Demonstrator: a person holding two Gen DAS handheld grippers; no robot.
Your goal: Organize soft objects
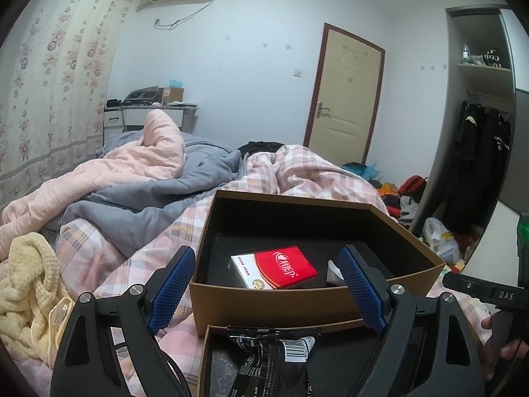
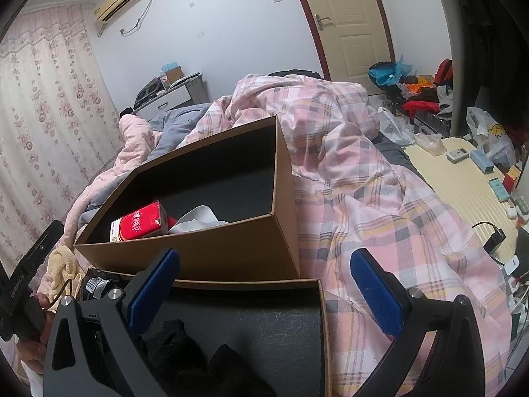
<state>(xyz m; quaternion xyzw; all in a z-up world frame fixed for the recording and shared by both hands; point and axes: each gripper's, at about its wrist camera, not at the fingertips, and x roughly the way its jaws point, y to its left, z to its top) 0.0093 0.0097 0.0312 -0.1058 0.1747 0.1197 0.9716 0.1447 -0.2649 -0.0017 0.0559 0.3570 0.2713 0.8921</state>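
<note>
Two brown cardboard boxes with black insides sit on the bed. The far box holds a red and white tissue pack and a white cloth. In the near box lie a black packet with a barcode and a black fabric item. My left gripper is open, hovering over the near box's far edge. My right gripper is open above the near box. A cream knitted piece lies left of the boxes.
A pink plaid duvet, a grey blanket and a pink blanket cover the bed. A cream mat with small items lies at the right. Clothes and bags are piled on the floor by the door.
</note>
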